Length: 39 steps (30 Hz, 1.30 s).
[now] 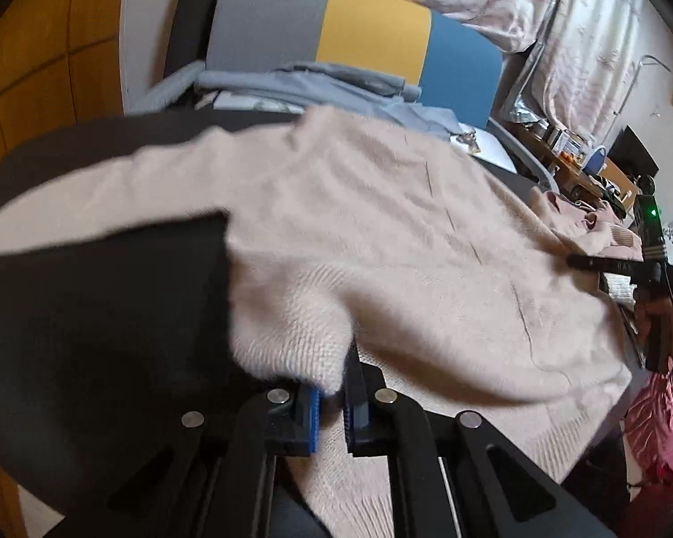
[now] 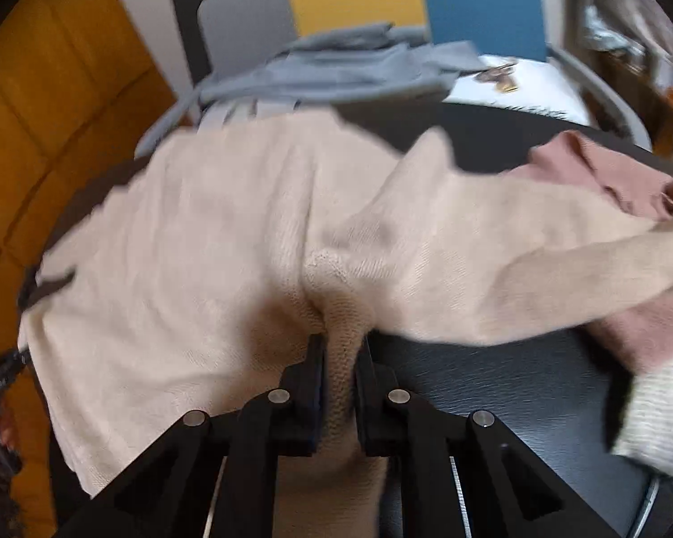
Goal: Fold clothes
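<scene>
Sweater (image 1: 381, 233) pinched by both downward-tilted grippers: left gripper (image 1: 332, 396), right gripper (image 2: 340, 376).

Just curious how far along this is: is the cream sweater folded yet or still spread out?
Mostly spread out. The cream sweater lies open across the dark table, with only bunched edges pinched by the left gripper and right gripper.
</scene>
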### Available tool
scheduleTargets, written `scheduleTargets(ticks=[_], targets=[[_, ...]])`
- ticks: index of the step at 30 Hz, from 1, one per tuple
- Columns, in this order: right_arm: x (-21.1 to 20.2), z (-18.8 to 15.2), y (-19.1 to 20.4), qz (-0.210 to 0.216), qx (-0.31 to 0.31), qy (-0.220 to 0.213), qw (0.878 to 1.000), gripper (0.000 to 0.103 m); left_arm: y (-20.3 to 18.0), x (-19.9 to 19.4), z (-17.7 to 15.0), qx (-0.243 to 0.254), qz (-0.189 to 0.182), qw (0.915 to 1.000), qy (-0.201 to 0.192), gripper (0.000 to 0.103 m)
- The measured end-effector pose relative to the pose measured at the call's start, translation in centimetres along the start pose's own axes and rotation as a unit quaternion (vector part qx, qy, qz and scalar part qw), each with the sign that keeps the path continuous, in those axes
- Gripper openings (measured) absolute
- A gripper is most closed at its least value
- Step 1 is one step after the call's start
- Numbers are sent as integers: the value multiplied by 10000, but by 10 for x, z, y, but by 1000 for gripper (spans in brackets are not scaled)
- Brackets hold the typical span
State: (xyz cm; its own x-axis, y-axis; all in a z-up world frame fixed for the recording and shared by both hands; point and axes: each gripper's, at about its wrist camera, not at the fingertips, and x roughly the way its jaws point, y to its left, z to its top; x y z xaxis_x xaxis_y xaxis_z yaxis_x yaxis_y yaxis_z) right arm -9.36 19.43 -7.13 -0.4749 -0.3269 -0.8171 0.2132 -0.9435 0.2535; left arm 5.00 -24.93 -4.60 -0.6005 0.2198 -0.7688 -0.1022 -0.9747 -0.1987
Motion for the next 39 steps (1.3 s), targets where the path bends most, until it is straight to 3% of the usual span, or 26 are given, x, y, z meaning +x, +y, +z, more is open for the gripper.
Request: scheduleTargets(ticks=[5,9,11,15,16,18,20,23,25,26,27,28,29,33,36,39], targets=[[-18,-2,-14,-151,256,-267,9992,10,16,-7,-11,-39,108,9988,483,4],[11,-11,-12,-446,153,-15,9989,10,27,16,-34,-164,352,9947,950,5],[17,-16,-10,-497,5,2,9988,13,32,11,-37,-379,180,9963,747,6],[-4,-21,-8,-473,-61,-205,9987,41,38,-2,-41,-633,-208,9969,426,19],[-16,-26,-10,-242,29,-258,9994,43,38,-7,-41,-627,-286,9971,334,19],[-35,-33,-11,103,183,-284,9994,63,41,-15,-42,-713,-323,9969,123,23],[-45,-46,-10,260,241,-197,9992,70,41,-14,-40,-864,-414,9954,2,24],[-41,-69,-4,398,87,139,9991,69,35,7,-37,-965,-314,9947,131,28],[-33,-80,3,255,-87,191,9995,68,25,20,-37,-806,-211,9964,179,28],[-27,-81,7,234,-115,216,9994,55,20,26,-37,-706,-144,9972,199,28],[-20,-83,10,215,-143,242,9994,18,16,27,-36,-632,-130,9977,181,24],[-16,-85,14,318,-192,318,9988,7,12,27,-35,-568,-133,9982,152,22],[-15,-86,19,334,-255,361,9985,7,11,24,-33,-545,-111,9983,172,14],[-53,-81,25,386,-587,214,9973,7,12,3,-23,-432,63,9986,291,6],[-83,-81,24,393,-779,88,9961,7,15,-10,-23,-217,277,9985,414,6],[-66,-86,18,481,-657,413,9958,7,20,1,-35,-248,376,9965,702,6]])
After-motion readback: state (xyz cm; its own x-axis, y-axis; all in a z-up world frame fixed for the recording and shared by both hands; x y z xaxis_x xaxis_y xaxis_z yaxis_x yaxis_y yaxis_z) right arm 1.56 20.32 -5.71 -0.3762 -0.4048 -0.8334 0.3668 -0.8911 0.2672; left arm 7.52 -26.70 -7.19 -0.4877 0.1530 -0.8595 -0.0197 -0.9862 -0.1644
